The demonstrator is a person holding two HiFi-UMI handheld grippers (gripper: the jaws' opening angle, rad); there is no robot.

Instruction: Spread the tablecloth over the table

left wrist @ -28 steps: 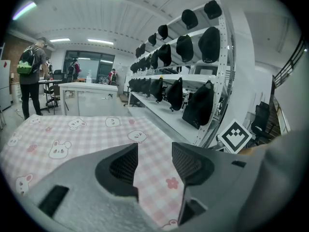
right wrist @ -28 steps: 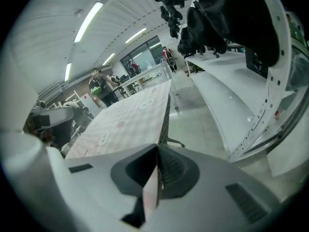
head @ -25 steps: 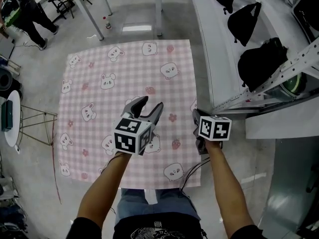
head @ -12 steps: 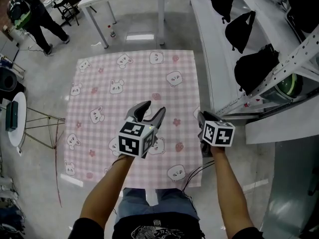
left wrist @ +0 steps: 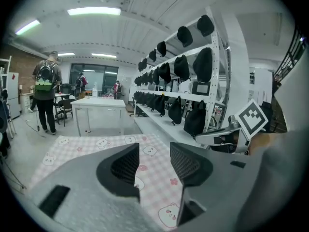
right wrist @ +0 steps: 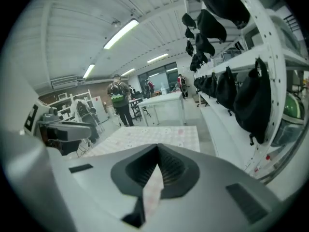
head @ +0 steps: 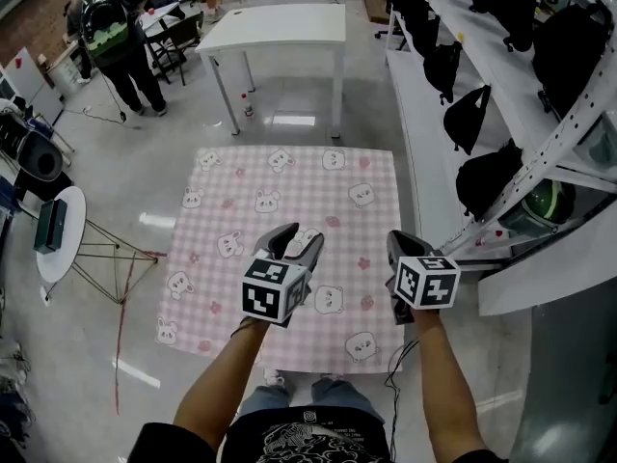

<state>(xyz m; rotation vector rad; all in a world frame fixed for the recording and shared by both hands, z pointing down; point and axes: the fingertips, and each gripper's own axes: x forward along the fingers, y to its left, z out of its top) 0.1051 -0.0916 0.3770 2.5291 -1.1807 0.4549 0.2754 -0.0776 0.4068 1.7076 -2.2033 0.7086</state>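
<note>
The pink checked tablecloth point(head: 280, 210) with bear prints lies flat and spread out below me; it also shows in the left gripper view as the tablecloth point(left wrist: 91, 144) and in the right gripper view as the tablecloth point(right wrist: 159, 134). My left gripper point(head: 301, 237) hangs above its near middle, and its jaws are closing with nothing between them, as the left gripper point(left wrist: 154, 151) shows in its own view. My right gripper point(head: 397, 246) is held over the cloth's right edge, well above it. That right gripper point(right wrist: 157, 151) has its jaws together; only a pale pink sliver shows in the slit behind the tips.
White shelving point(head: 434, 152) with black bags point(head: 482, 177) runs along the right. A white table point(head: 280, 27) stands beyond the cloth. A person with a backpack point(head: 116, 37) is at the far left. A round white stand point(head: 58, 234) on wire legs sits left.
Both grippers have risen and the head view has pulled back, so the cloth looks smaller and farther off. The cloth itself stays flat. The left jaws stand a little narrower.
</note>
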